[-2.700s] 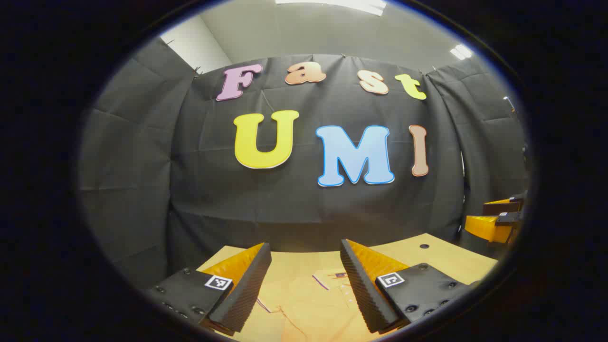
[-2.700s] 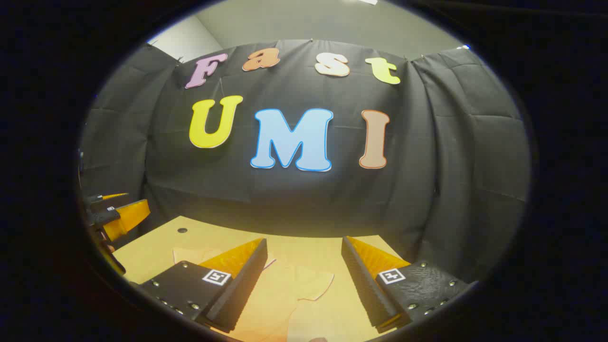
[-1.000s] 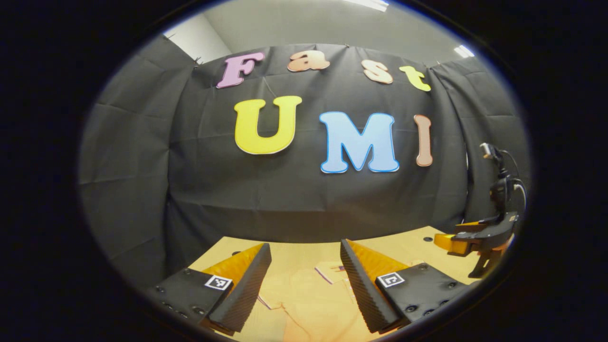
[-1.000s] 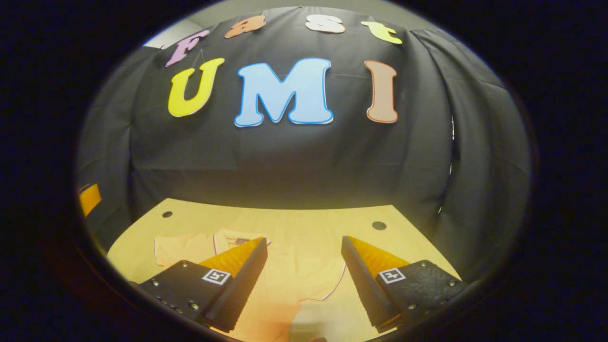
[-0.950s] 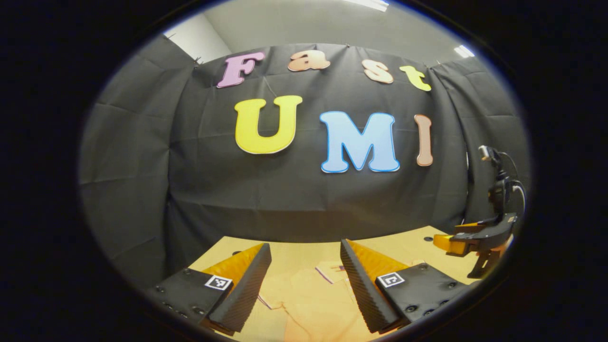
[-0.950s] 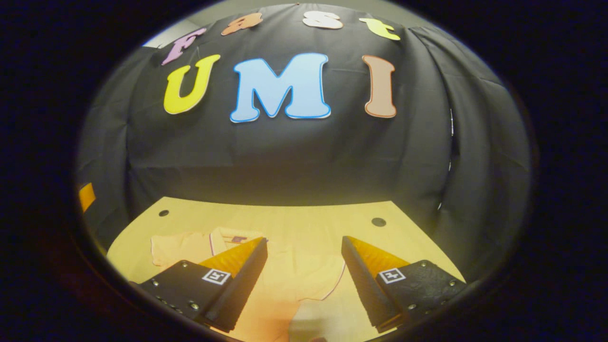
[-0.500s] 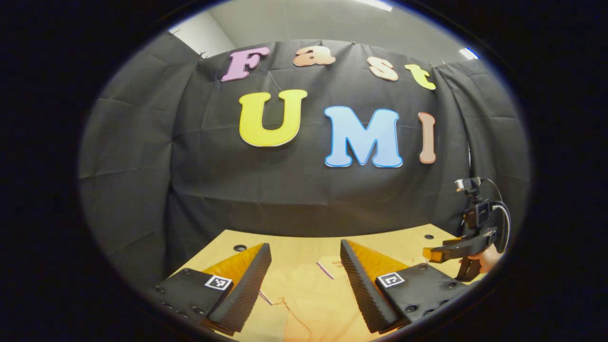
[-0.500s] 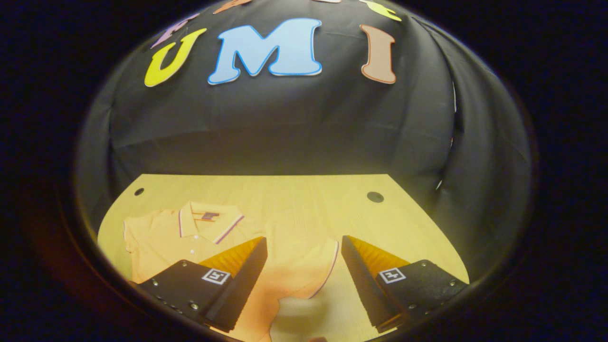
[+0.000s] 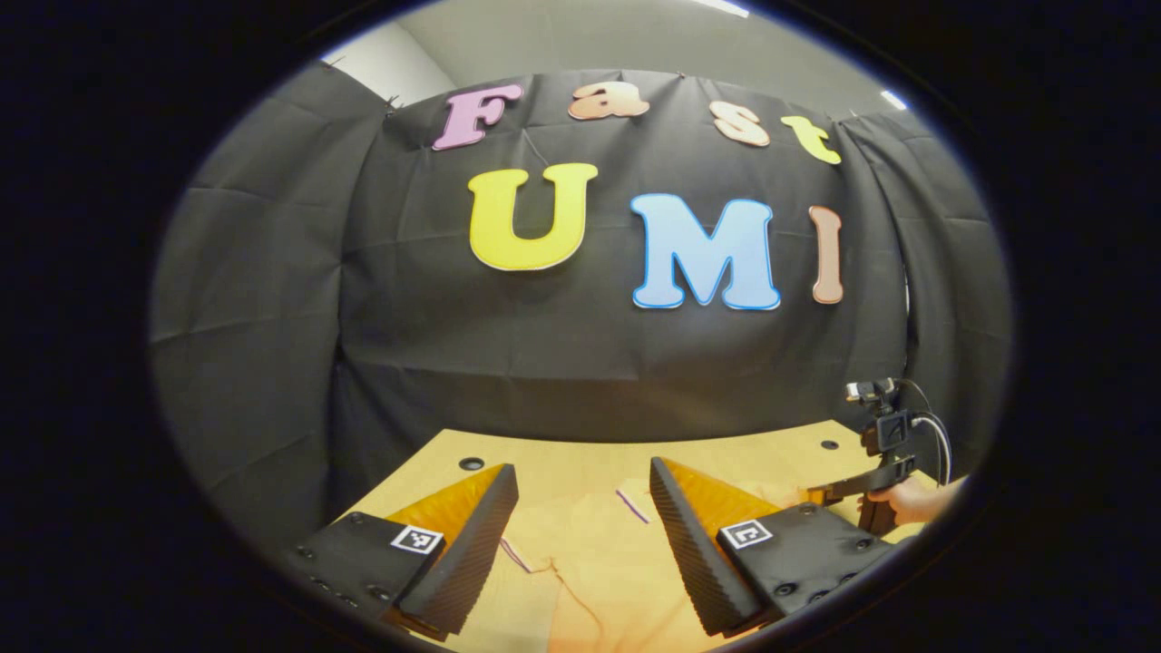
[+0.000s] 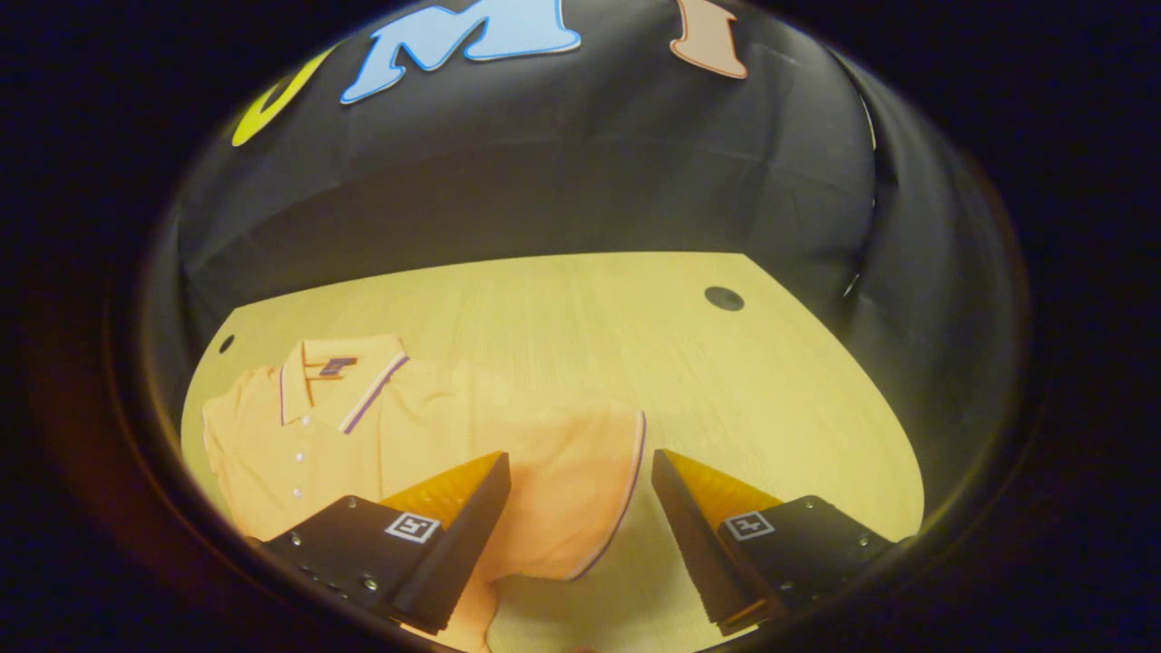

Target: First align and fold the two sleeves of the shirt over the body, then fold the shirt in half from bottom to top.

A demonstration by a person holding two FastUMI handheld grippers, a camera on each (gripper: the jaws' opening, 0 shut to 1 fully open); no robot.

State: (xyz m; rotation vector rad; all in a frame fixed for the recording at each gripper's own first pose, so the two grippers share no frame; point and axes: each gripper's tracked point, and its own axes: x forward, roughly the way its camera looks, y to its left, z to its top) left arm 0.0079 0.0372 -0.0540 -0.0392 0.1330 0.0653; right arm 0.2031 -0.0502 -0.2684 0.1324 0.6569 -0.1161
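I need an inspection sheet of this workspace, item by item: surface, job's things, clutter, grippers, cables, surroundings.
Surface: light wooden table with round holes near its far corners.
Job's things: orange shirt lying flat, collar toward the far side; its sleeve spread out to the side, not yet folded over the body.
Clutter: nothing seen.
Grippers: right gripper open, over the sleeve's striped cuff; left gripper open, above the shirt, not touching.
Cables: a dark cable loops on the right gripper as the left gripper view shows it.
Surroundings: black cloth wall behind the table.
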